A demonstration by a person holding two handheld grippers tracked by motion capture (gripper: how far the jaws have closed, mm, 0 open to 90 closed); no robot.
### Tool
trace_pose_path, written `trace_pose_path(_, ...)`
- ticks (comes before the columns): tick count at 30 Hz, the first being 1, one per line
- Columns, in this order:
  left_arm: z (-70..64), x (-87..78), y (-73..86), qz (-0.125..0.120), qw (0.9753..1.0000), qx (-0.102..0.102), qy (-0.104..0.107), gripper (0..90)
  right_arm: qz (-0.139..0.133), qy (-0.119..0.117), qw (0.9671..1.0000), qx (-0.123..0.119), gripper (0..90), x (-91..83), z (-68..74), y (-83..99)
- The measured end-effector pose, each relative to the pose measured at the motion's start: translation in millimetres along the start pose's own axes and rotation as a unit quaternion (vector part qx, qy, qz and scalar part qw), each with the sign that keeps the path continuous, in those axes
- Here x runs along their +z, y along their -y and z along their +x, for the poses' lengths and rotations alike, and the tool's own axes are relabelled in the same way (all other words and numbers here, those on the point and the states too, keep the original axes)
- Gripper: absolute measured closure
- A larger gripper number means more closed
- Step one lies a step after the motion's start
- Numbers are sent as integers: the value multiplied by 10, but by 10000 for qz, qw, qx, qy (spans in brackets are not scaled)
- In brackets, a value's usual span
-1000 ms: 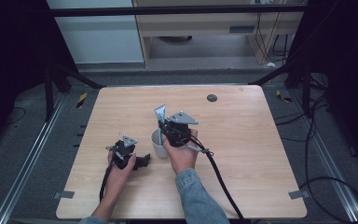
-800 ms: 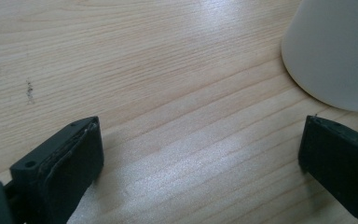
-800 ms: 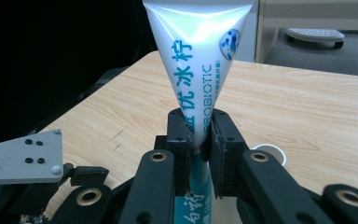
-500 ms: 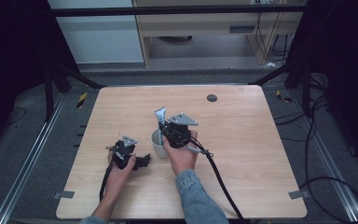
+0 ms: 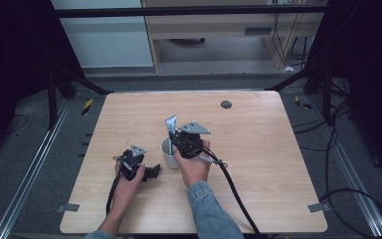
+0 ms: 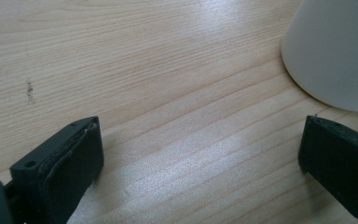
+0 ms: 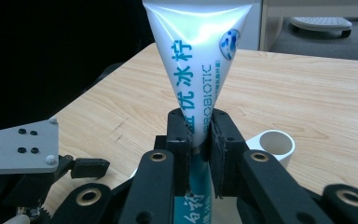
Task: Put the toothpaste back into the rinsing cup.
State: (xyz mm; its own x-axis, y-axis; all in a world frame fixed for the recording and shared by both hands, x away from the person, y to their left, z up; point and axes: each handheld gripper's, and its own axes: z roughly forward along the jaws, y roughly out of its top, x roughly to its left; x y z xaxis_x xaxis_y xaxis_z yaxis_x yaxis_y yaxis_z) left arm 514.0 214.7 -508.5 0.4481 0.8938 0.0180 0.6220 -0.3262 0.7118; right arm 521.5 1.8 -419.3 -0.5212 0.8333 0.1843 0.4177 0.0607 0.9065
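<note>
A white and teal toothpaste tube (image 5: 171,126) (image 7: 200,60) stands upright, flat end up, with my right gripper (image 5: 174,140) (image 7: 199,135) shut on its middle. Its lower end points down into a white cup (image 5: 167,152) on the wooden table (image 5: 258,149). The cup's white handle (image 7: 272,143) shows just right of the jaws. My left gripper (image 5: 151,172) (image 6: 200,158) rests on the table just left of the cup (image 6: 335,51), open, with only bare wood between its fingers (image 6: 70,163).
A small dark round disc (image 5: 226,104) lies on the table near its far edge. Black cables trail from both grippers toward the near edge. Dark floor, metal rails and a cabinet surround the table.
</note>
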Motion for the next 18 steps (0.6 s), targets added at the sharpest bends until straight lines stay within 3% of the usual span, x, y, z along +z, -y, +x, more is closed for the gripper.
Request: trace_pose_path(18,1,-2,-2,19,10000,11,-8,0,46,-118,9995,284,794,30,-49,7)
